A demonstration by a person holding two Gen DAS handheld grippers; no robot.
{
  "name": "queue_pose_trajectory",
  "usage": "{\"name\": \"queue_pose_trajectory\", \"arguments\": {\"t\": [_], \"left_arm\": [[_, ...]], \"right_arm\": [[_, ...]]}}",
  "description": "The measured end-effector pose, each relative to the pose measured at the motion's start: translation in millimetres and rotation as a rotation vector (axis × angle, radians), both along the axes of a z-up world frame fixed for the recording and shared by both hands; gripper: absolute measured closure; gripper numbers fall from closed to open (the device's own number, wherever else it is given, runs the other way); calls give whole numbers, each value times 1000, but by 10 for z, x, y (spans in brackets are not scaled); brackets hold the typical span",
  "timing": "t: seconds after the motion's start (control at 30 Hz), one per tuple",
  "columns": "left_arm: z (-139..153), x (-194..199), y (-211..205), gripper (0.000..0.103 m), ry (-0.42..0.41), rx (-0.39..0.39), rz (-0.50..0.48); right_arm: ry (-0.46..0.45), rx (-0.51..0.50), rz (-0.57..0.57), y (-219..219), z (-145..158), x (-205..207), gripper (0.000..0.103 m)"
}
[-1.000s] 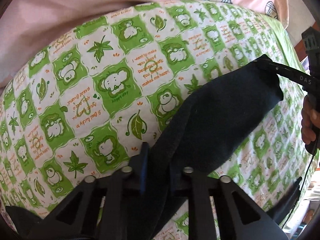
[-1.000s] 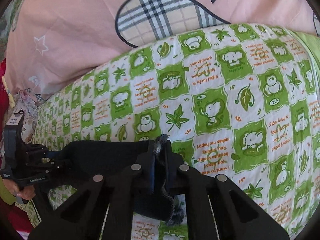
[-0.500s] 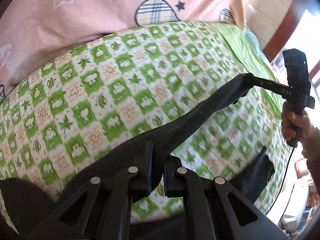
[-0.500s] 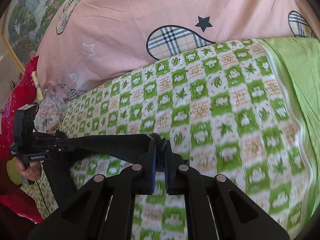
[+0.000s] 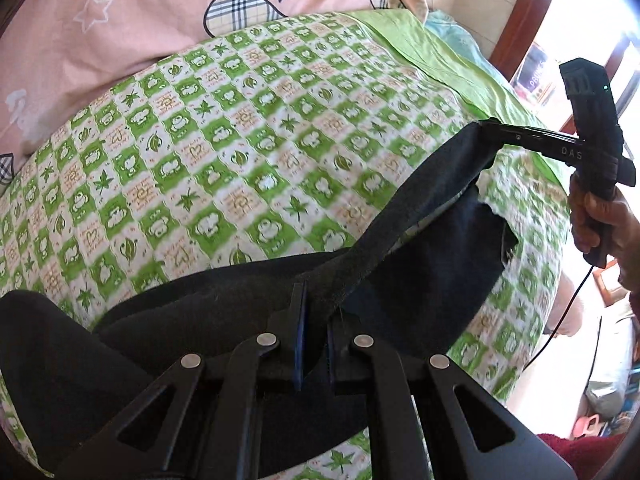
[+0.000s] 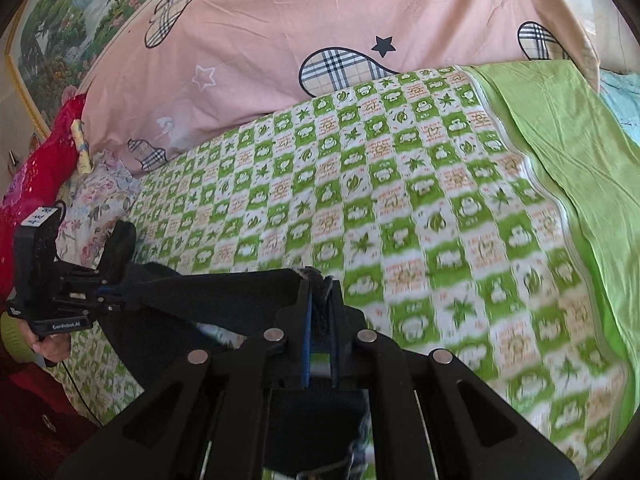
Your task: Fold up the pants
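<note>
Dark navy pants (image 5: 420, 248) hang stretched between my two grippers above the bed. My left gripper (image 5: 314, 304) is shut on one end of the top edge of the pants. My right gripper (image 6: 318, 292) is shut on the other end of that edge; the pants (image 6: 224, 296) run from it toward the left gripper (image 6: 116, 292). In the left wrist view the right gripper (image 5: 490, 126) pinches the far corner, held by a hand (image 5: 600, 220). The rest of the pants droops below the taut edge onto the bed.
The bed has a green and white checked sheet (image 5: 248, 152) (image 6: 400, 200) with a plain green sheet (image 6: 560, 128) at its right side. A pink quilt (image 6: 280, 40) lies along the far side. A red cushion (image 6: 36, 172) sits at the left; a wooden frame (image 5: 528, 12) stands at the right.
Both grippers have risen from the sheet and drawn back with the pants, which went from lying on the bed to hanging stretched between them. More of the bed shows.
</note>
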State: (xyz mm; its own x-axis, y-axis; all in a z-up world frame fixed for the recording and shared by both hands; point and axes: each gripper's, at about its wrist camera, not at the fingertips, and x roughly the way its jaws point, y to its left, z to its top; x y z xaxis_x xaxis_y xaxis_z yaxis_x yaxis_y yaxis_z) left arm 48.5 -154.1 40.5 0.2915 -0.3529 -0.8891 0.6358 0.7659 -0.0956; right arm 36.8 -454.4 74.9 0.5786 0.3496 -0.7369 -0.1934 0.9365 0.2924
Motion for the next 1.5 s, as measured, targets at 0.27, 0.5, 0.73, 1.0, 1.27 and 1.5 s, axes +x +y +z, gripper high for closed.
{"name": "queue_pose_trajectory", "arguments": {"t": [0.27,0.5,0.73,1.0,1.27,1.5], "left_arm": [[-134,-317,-5,96,14,14,-27],[-370,-494,-46,96,38,44,-42],[-627,-557,-99,93,72,77,-22],[-723,-699,-55,73,113,84,-45],[-415,-703,329,52,110,36,55],[-136,-381,1047,42,137,-2,313]], "right_arm": [[65,-135,45,111,-204,-412,95],[125,-213,56,102,-367,-582,96],[194,-279,69,145,-603,-695,96],[260,-275,20,48,-644,-814,98],[175,-144,-88,123,-214,-931,46],[120,-4,0,681,-59,-724,45]]}}
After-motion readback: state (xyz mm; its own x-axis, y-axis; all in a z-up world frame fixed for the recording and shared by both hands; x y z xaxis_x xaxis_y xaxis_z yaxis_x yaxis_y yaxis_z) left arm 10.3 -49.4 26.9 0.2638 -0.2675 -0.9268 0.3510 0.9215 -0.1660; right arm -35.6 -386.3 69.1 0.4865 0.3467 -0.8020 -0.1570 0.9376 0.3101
